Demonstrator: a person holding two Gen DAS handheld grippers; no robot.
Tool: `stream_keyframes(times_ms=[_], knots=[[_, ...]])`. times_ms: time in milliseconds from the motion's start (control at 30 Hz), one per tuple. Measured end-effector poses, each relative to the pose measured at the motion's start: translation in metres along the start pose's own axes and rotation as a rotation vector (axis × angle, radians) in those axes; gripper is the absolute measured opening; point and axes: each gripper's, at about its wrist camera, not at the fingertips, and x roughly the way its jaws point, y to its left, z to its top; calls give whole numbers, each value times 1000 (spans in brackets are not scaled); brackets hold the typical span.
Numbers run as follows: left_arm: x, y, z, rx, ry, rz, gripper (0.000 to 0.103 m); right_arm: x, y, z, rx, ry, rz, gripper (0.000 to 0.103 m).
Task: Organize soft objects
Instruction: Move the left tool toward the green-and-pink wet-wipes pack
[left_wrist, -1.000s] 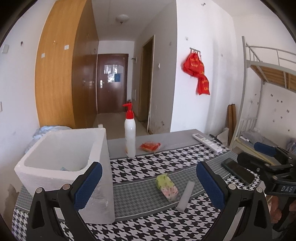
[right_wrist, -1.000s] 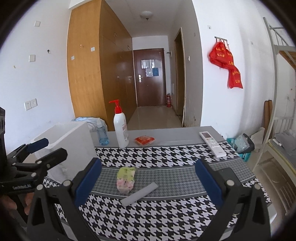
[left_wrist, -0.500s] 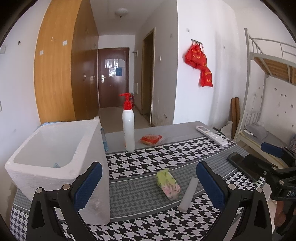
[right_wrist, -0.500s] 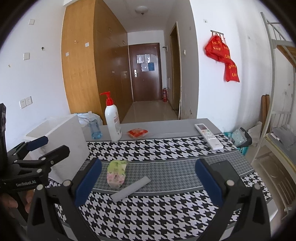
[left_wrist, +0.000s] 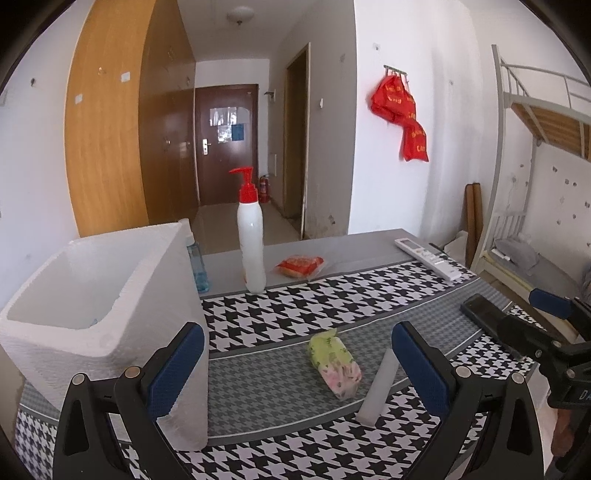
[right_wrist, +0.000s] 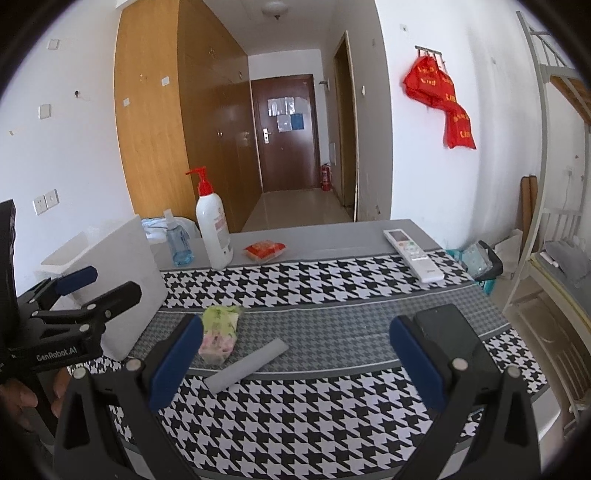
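Observation:
A green and pink soft packet (left_wrist: 334, 363) lies on the houndstooth cloth, with a grey foam strip (left_wrist: 380, 391) beside it on its right. Both also show in the right wrist view: the packet (right_wrist: 218, 334) and the strip (right_wrist: 247, 369). An open white foam box (left_wrist: 99, 295) stands at the left. An orange-red packet (left_wrist: 301, 266) lies at the back. My left gripper (left_wrist: 295, 369) is open and empty, just short of the soft packet. My right gripper (right_wrist: 295, 363) is open and empty above the strip.
A white pump bottle (left_wrist: 251, 236) with a red top and a small blue bottle (right_wrist: 177, 240) stand at the back by the box. A white remote (right_wrist: 413, 254) lies at the back right. A black phone (right_wrist: 448, 332) lies near the right edge.
Both grippers have moved forward over the table, so the soft packet and foam strip sit closer between the fingers. Both stay open.

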Motion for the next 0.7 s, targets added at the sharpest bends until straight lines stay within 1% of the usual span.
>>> stream_keyframes(times_ms=[167,433,700], knots=[[5,-2,0,9,10,8,102,4,-2,-2,-1,12,1,102],[16,-7,-1,17,38,-1,102,14,-9,-5,31,38,3,102],[33,-7,-4,26,65,0,102,26,-11,-15,40,85,3,102]])
